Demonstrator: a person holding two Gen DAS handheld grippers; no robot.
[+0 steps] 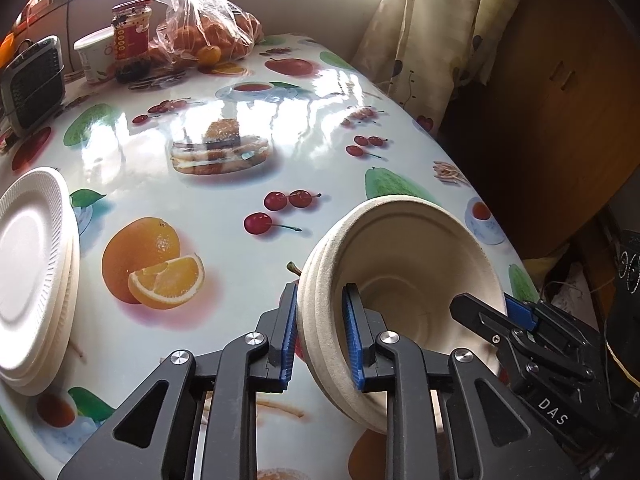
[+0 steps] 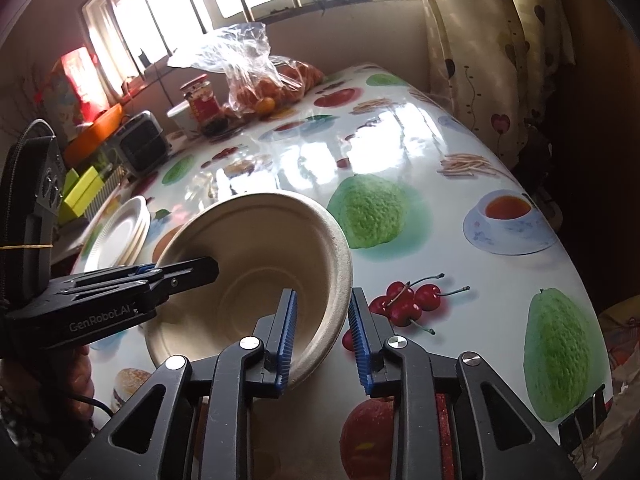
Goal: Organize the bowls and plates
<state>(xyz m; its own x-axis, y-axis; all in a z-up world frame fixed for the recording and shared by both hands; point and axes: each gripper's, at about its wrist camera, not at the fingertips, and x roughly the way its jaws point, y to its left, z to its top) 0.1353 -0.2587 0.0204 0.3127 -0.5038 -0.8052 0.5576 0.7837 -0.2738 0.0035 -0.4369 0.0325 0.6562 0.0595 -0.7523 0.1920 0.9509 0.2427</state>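
The left tool (image 1: 320, 330) is clamped narrow on the near rim of the stacked bowls (image 1: 404, 276), 1 finger outside, 1 inside, tipping them above the surface (image 1: 224, 184). The right tool (image 2: 322, 334) straddles the opposite rim, its jaws slightly apart with a gap at the outer finger. The stack of plates (image 1: 34, 272) sits well left.

the worktop (image 1: 248, 184) wears a glossy cloth printed with fruit, cherries and teacups. a stack of white plates (image 1: 34, 276) lies at its left edge. at the far end stand a red-labelled jar (image 1: 132, 36), a white cup (image 1: 94, 56), a clear bag of oranges (image 1: 208, 32) and a small dark heater (image 1: 32, 84).
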